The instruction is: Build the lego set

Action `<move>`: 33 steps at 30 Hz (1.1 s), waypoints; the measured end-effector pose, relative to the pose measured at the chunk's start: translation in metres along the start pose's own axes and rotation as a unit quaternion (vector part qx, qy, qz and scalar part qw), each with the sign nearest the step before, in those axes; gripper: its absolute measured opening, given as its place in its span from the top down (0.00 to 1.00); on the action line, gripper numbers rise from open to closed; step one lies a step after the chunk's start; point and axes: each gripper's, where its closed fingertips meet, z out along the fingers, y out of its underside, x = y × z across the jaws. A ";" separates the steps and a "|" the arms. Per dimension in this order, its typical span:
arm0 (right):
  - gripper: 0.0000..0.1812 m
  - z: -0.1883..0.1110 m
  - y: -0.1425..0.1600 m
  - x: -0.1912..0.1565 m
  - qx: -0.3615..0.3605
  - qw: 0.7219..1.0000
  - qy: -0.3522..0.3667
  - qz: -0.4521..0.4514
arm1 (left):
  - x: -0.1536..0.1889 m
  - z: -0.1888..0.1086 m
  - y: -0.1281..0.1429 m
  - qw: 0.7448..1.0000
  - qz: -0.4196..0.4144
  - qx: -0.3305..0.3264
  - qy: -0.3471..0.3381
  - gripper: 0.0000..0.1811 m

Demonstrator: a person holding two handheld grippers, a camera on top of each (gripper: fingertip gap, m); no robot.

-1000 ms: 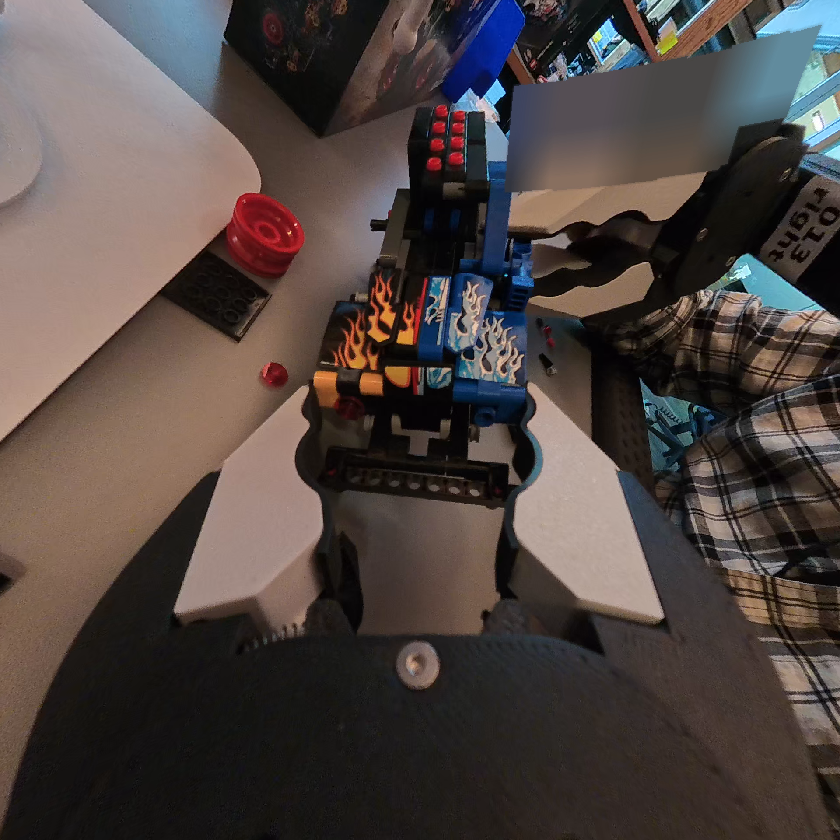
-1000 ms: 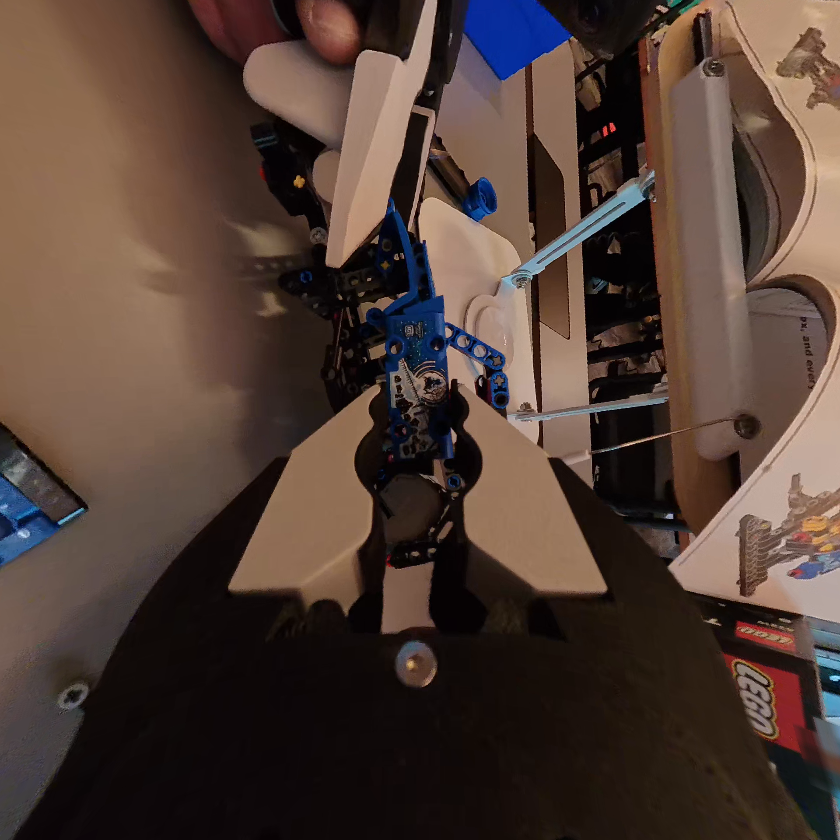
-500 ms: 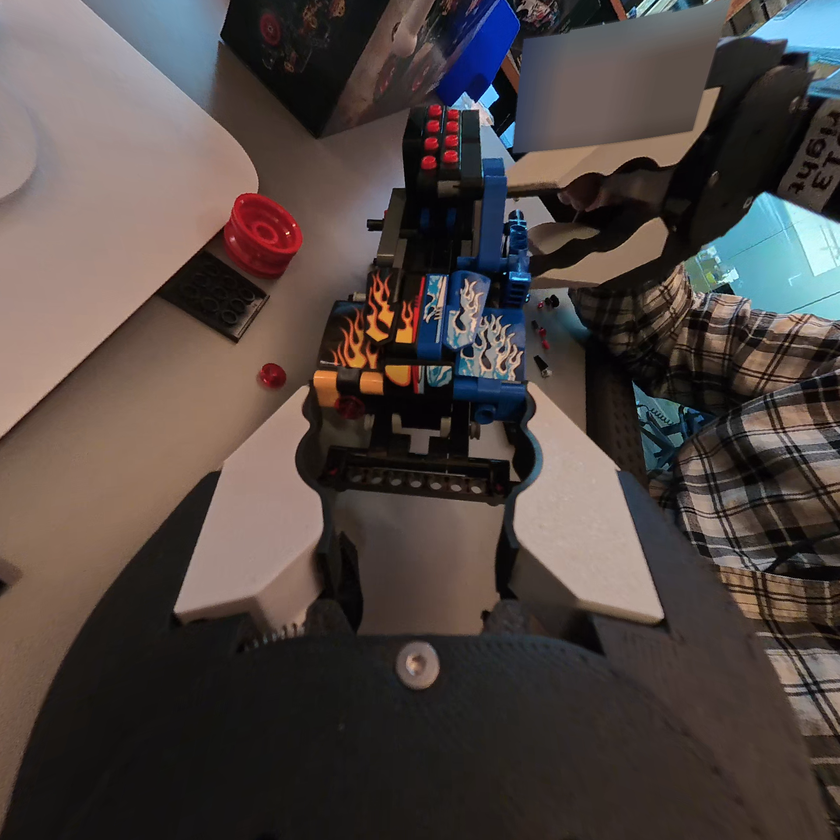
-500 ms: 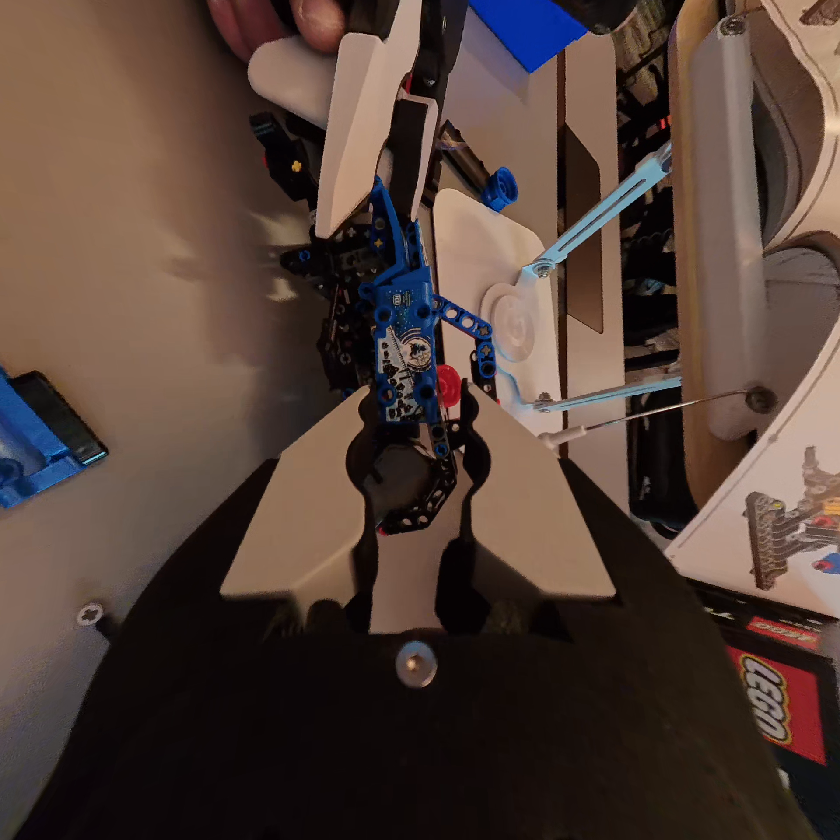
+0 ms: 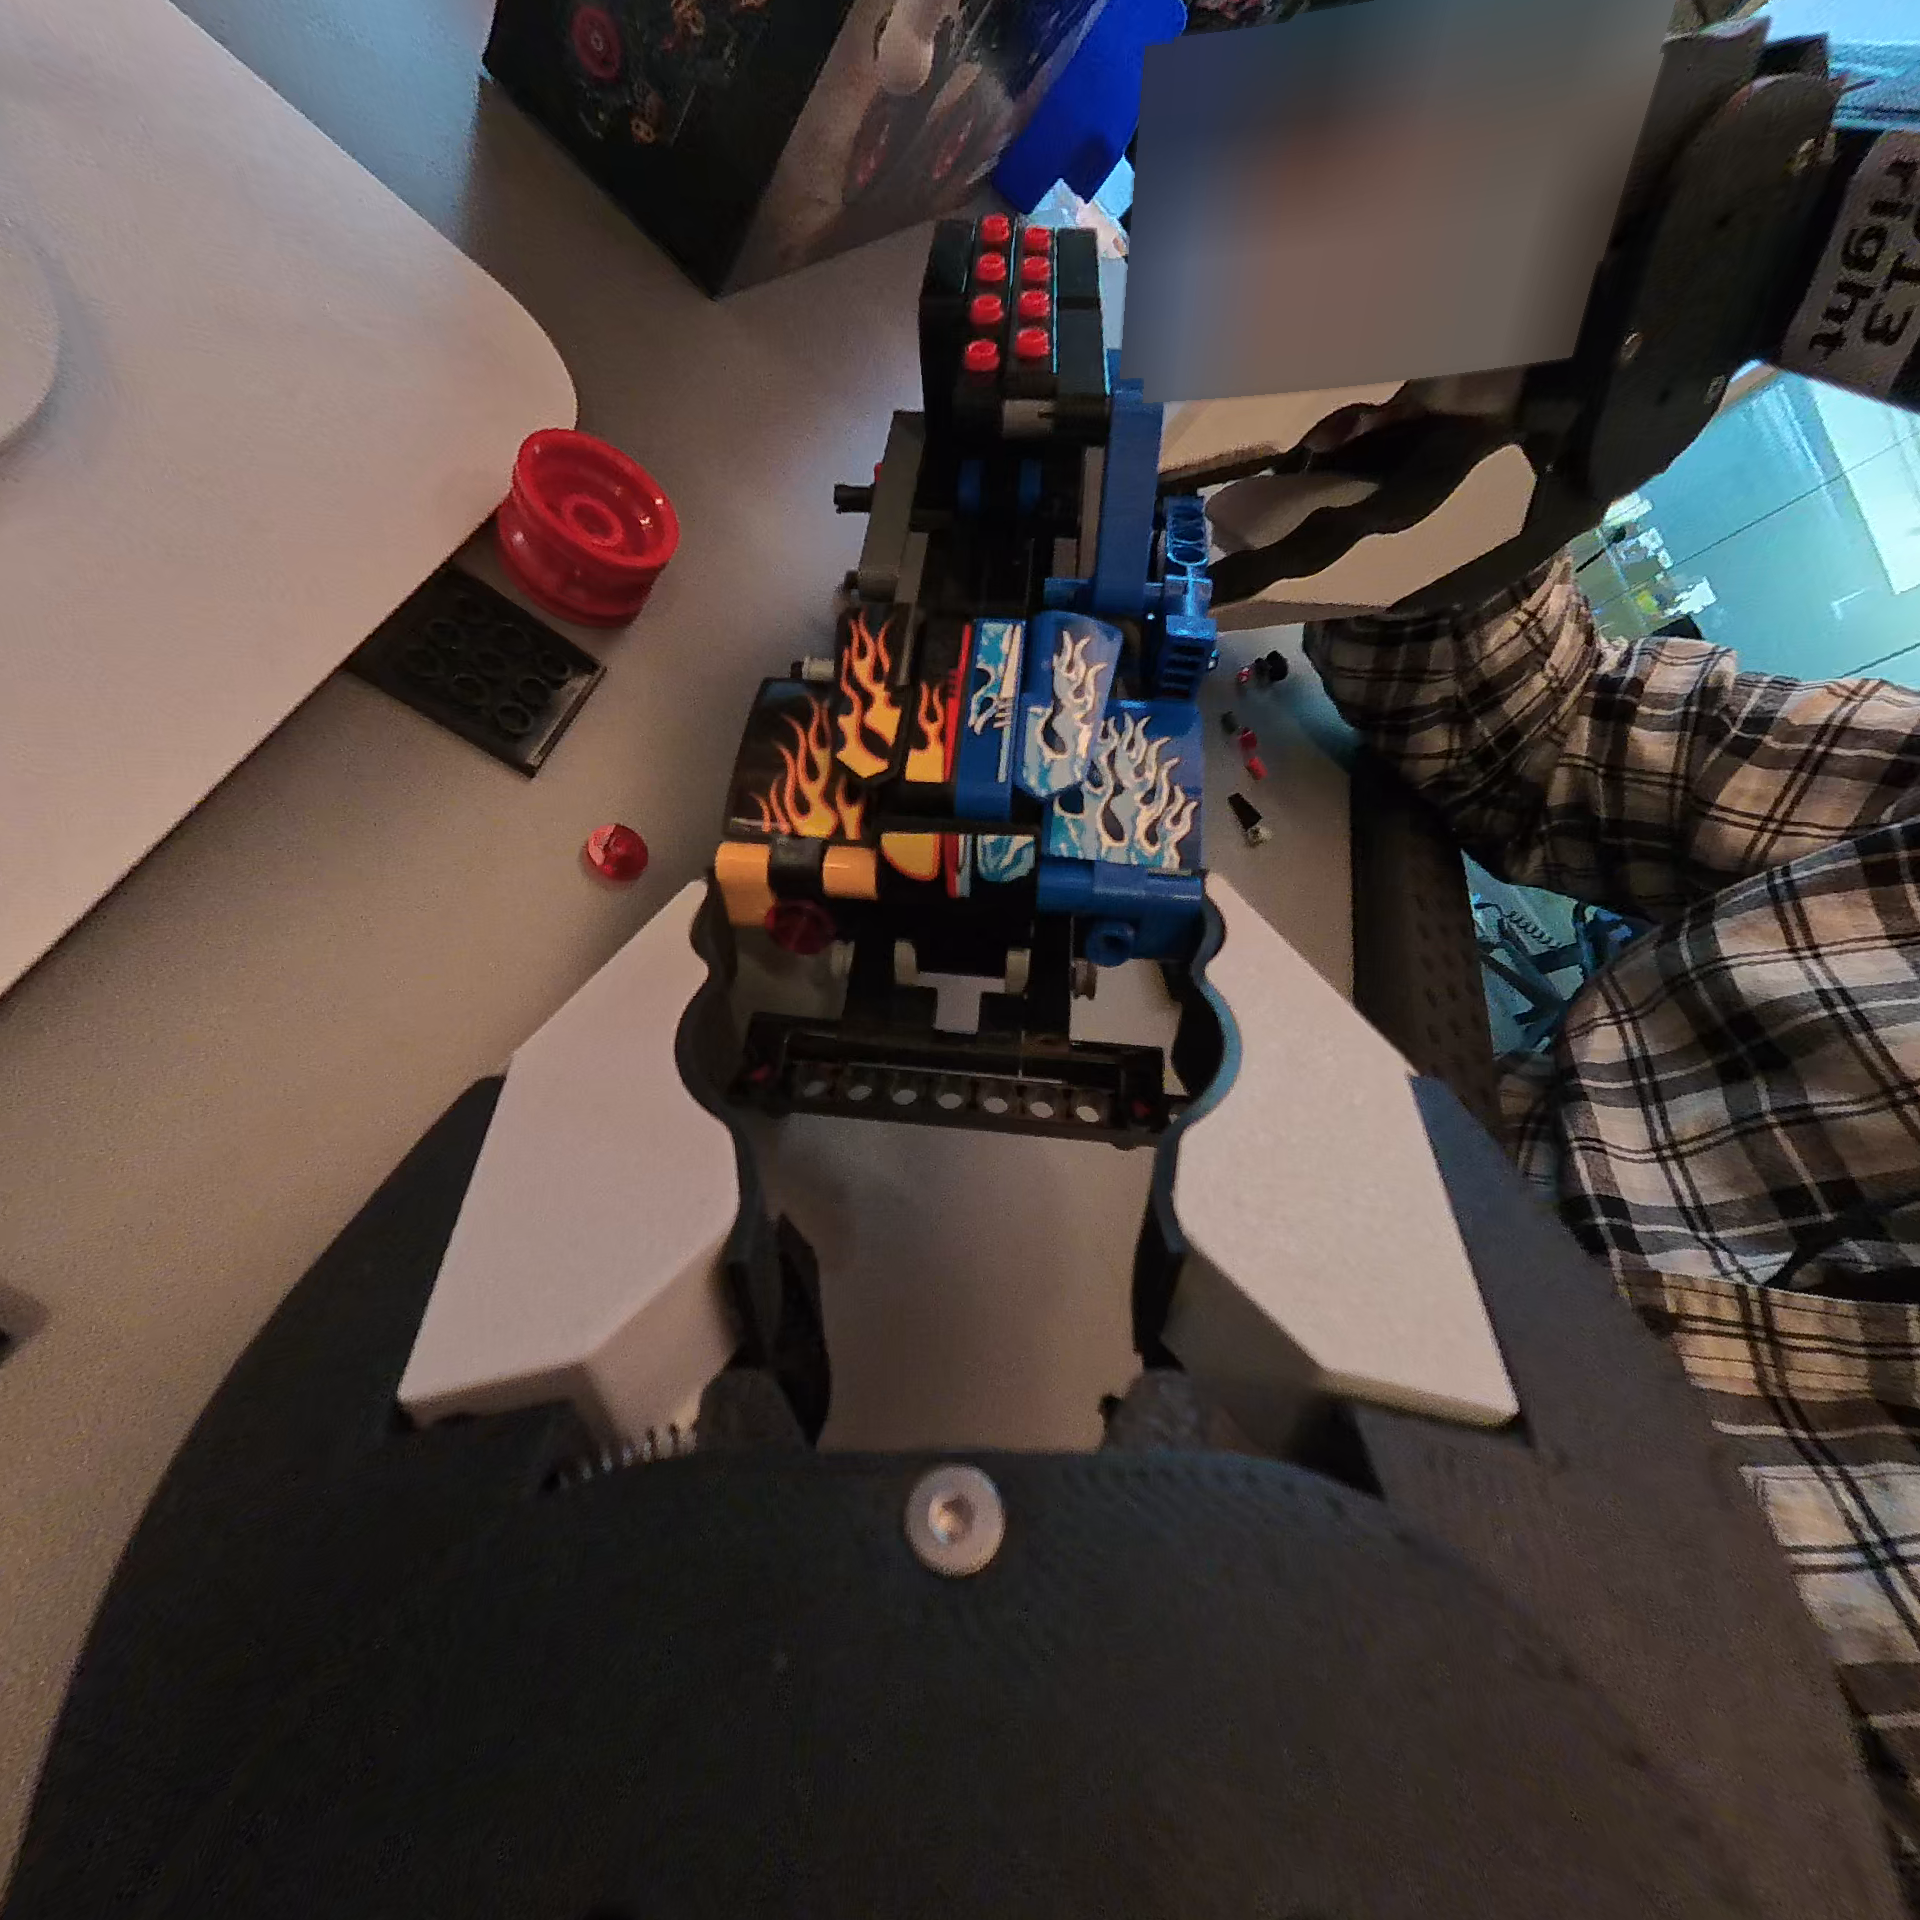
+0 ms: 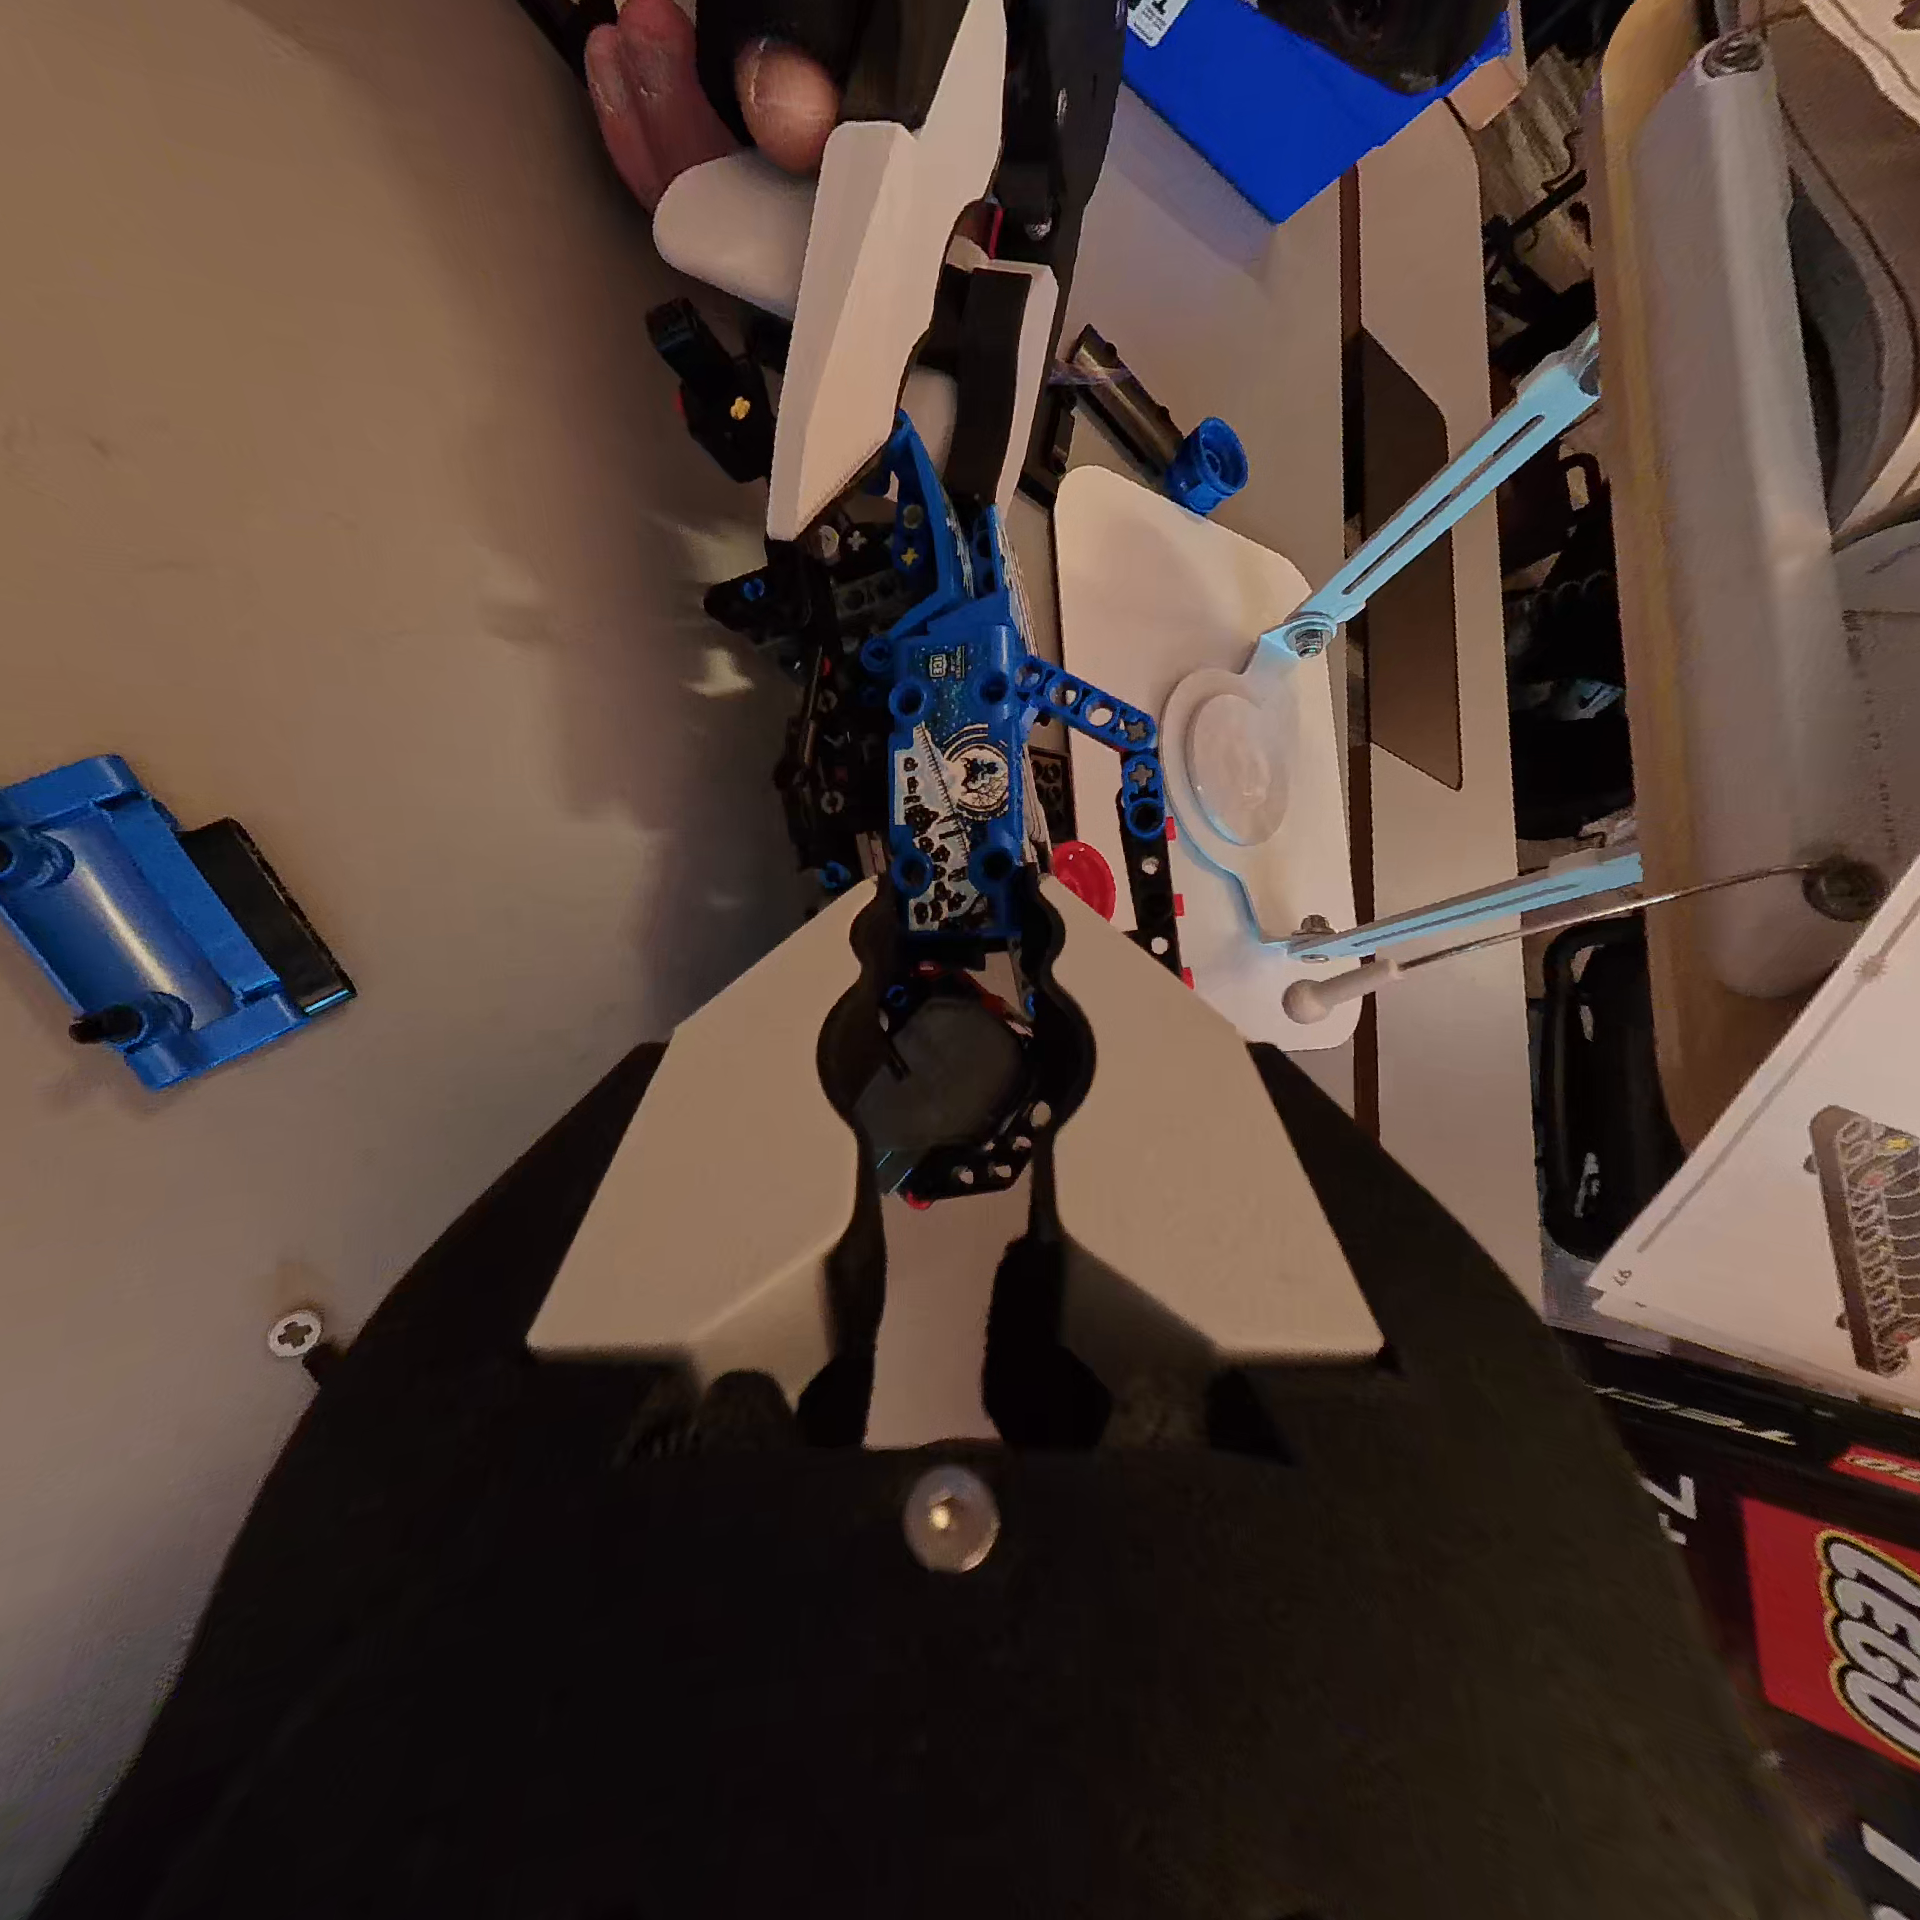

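Observation:
The lego model (image 5: 977,748) is a truck body with orange flames on its black half and white flames on its blue half. It rests on the grey table. My left gripper (image 5: 956,935) is shut on the model's front end, one finger on each side. My right gripper (image 5: 1216,509) comes in from the right at the model's blue flank. In the right wrist view my right gripper (image 6: 956,925) has its fingertips closed on the end of the blue side panel (image 6: 956,769). The left gripper (image 6: 894,312) shows beyond the panel, held by a hand.
A red wheel rim (image 5: 587,525), a black plate (image 5: 478,670) and a red stud (image 5: 615,852) lie left of the model beside a white board (image 5: 208,364). Small pins (image 5: 1247,738) lie on its right. A blue block (image 6: 156,914), a booklet (image 6: 1818,1195) and boxes (image 5: 779,104) surround it. My hands' fingertips stand some 8 cm from each other. The right gripper is farther from the black plate (image 5: 478,670), some 12 cm, than the left, some 6 cm.
My right gripper has slid along the blue flank toward the model's rear, so the blue panel now sits at its fingertips instead of deep between them. My left gripper has kept its hold.

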 end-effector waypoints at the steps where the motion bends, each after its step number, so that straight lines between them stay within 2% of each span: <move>1: 0.88 0.000 0.000 0.000 -0.003 1.000 0.003 -0.004 | 0.000 0.000 0.000 1.000 0.003 -0.001 -0.003 0.54; 7: 0.85 -0.001 0.003 -0.005 0.015 1.000 -0.014 0.012 | -0.001 0.000 0.004 0.999 0.030 -0.013 -0.019 0.54; 17: 0.89 -0.008 0.007 -0.014 0.019 0.997 -0.064 0.043 | -0.001 0.002 0.011 0.994 0.088 -0.041 -0.053 0.54; 33: 0.93 -0.009 0.015 -0.029 -0.015 0.990 -0.115 0.078 | -0.003 0.008 0.020 0.974 0.175 -0.088 -0.110 0.53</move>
